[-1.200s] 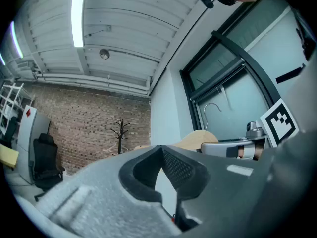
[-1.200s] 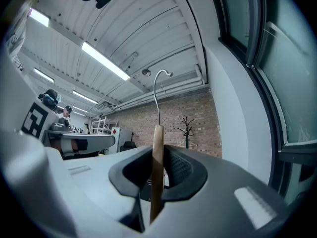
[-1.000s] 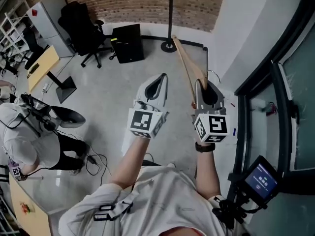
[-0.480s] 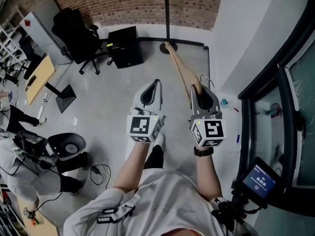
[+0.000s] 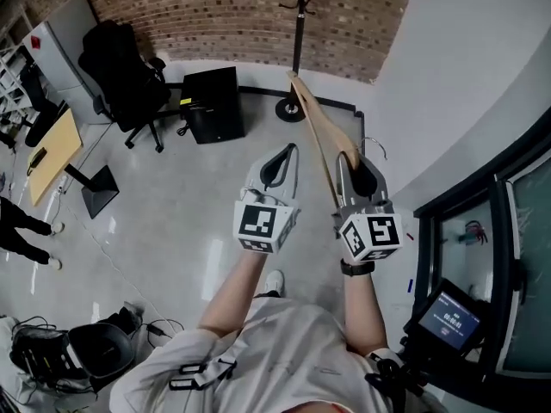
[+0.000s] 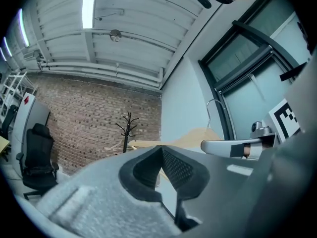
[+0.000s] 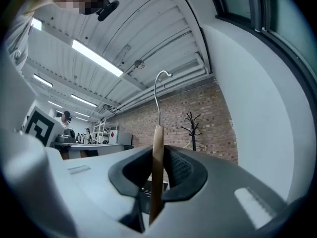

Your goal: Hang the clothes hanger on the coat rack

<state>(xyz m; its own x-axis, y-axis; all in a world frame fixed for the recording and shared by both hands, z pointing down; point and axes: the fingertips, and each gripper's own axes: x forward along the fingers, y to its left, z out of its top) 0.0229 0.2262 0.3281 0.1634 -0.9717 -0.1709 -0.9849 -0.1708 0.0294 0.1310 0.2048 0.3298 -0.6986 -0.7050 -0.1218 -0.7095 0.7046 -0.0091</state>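
A person's right hand-held gripper (image 5: 358,163) is clamping the wooden hanger (image 5: 317,119), hook up, well apart from the coat rack (image 5: 299,33) at the floor's far edge, the left hand-held gripper (image 5: 277,157) hovering closed and empty, and the hook is likely needing a level lift over a peg.

Office: swivel chair (image 5: 120,67), desk (image 5: 47,144), brick wall (image 5: 215,15)

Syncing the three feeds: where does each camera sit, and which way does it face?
Head view: on the person's head, facing steeply down; shows both forearms, left gripper, right gripper.
Left gripper view: on that gripper, along its shut, empty jaws toward coat rack.
Right gripper view: along jaws clamping the hanger.
All share: coat rack, hanger.
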